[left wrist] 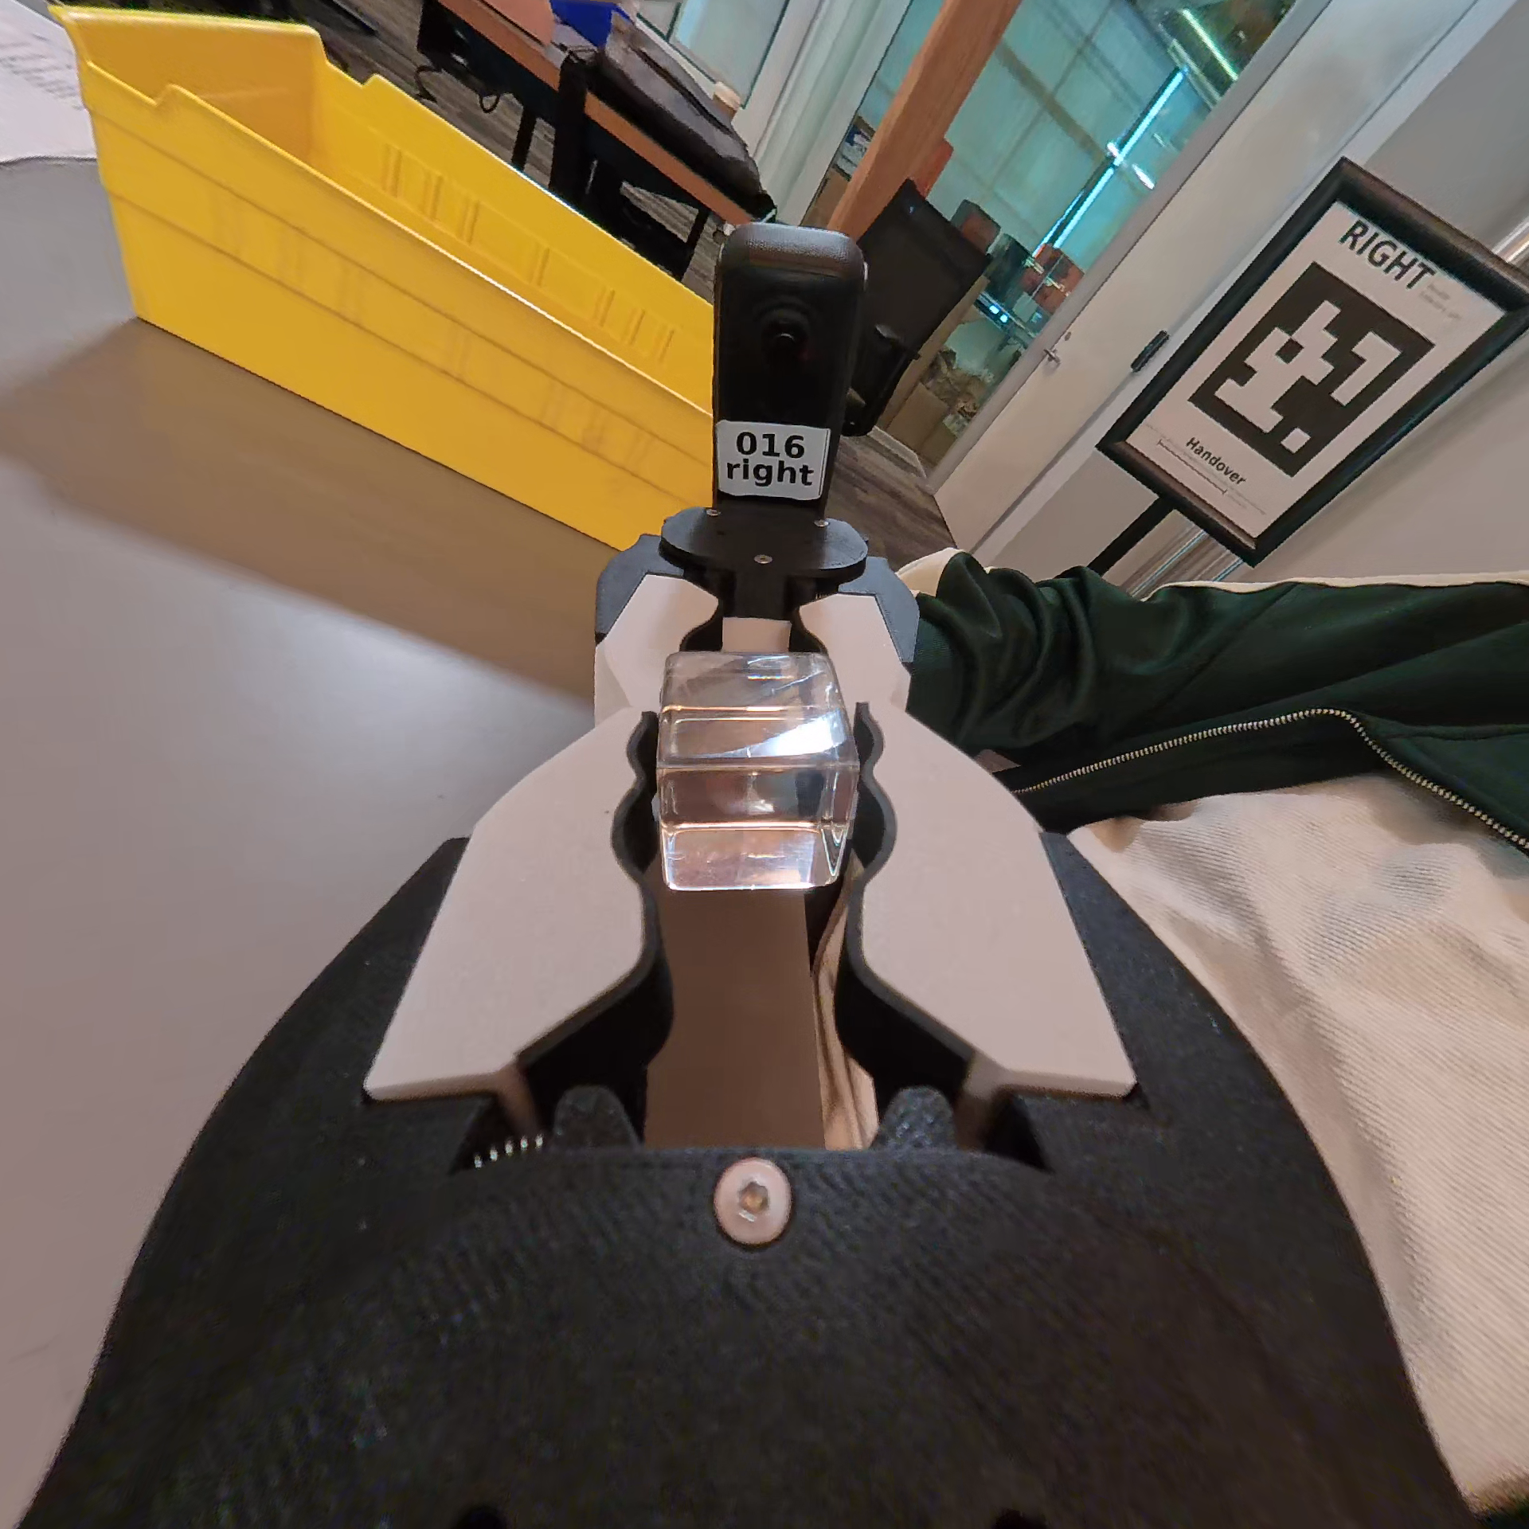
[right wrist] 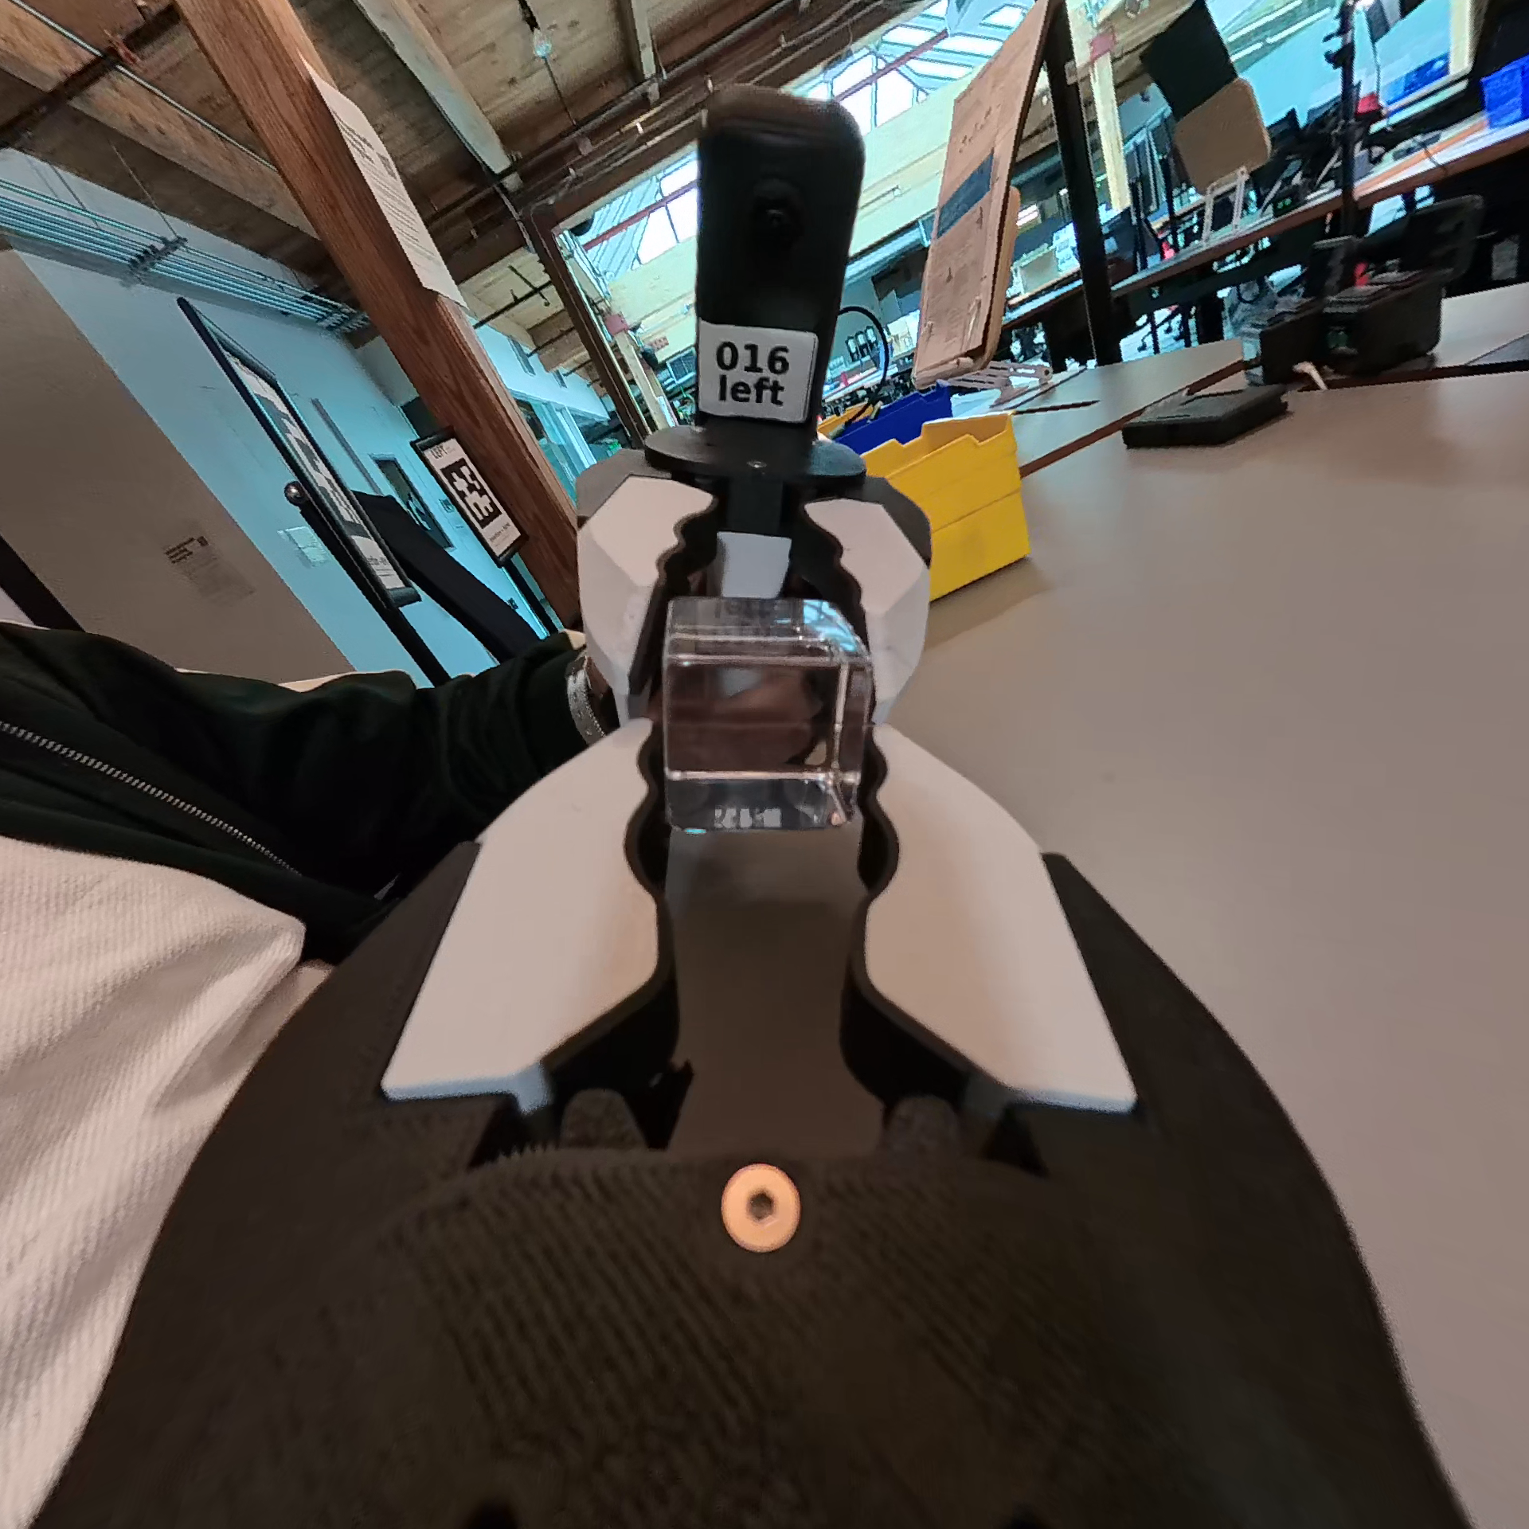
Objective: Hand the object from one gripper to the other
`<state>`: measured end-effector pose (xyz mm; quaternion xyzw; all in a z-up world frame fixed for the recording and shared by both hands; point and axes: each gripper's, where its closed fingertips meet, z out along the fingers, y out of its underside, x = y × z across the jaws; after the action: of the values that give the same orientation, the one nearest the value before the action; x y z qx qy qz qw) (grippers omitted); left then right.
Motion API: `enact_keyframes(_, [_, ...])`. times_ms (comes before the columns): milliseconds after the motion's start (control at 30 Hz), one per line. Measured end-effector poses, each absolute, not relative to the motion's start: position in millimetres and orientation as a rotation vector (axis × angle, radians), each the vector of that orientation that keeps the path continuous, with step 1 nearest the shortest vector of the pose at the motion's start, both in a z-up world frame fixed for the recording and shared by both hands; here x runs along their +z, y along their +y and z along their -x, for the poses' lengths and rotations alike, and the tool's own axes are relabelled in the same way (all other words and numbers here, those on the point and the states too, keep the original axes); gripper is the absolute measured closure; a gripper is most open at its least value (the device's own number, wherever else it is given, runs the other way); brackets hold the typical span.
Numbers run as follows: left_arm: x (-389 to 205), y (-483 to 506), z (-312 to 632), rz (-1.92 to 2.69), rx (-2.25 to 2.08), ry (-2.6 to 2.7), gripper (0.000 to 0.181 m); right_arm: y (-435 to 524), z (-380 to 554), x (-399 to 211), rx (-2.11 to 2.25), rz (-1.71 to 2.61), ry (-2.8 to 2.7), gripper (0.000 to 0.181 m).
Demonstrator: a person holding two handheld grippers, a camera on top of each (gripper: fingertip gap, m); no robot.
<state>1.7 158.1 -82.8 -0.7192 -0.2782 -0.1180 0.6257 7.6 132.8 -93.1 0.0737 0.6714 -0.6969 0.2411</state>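
A clear cube (left wrist: 757, 794) hangs above the grey table (left wrist: 207, 662) between the two grippers, which point at each other. My left gripper (left wrist: 757, 745) has its pads pressed on both sides of the cube's near half. My right gripper (left wrist: 754, 662) faces it from beyond, with its fingers on the cube's far half. In the right wrist view the right gripper (right wrist: 757, 745) clamps the cube (right wrist: 761, 736) from both sides, and the left gripper (right wrist: 757, 612) holds its far end. Both look shut on the cube.
A long yellow bin (left wrist: 397, 248) lies on the table behind the grippers. It also shows in the right wrist view (right wrist: 960, 496), next to a blue bin (right wrist: 902, 422). A person's dark green sleeve (left wrist: 1158, 662) is at the right. A framed marker sign (left wrist: 1291, 364) stands beyond the table. A flat black item (right wrist: 1208, 418) lies farther off.
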Motion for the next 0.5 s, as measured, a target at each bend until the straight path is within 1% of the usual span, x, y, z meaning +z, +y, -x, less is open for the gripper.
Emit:
enact_keyframes(400, [-79, 159, 2, 1.565, -0.277, -0.639, 0.136, 134, -3, -90, -1.899, -0.254, 1.794, 0.137])
enact_keyframes(433, [-77, 158, 3, 1.544, -0.273, -0.631, 0.135, 134, -1, -90, -1.898, -0.265, 1.795, 0.137])
enact_keyframes(500, [-67, 154, 6, 1.472, -0.255, -0.627, 0.126, 137, 2, -91, -1.900, -0.279, 1.796, 0.137])
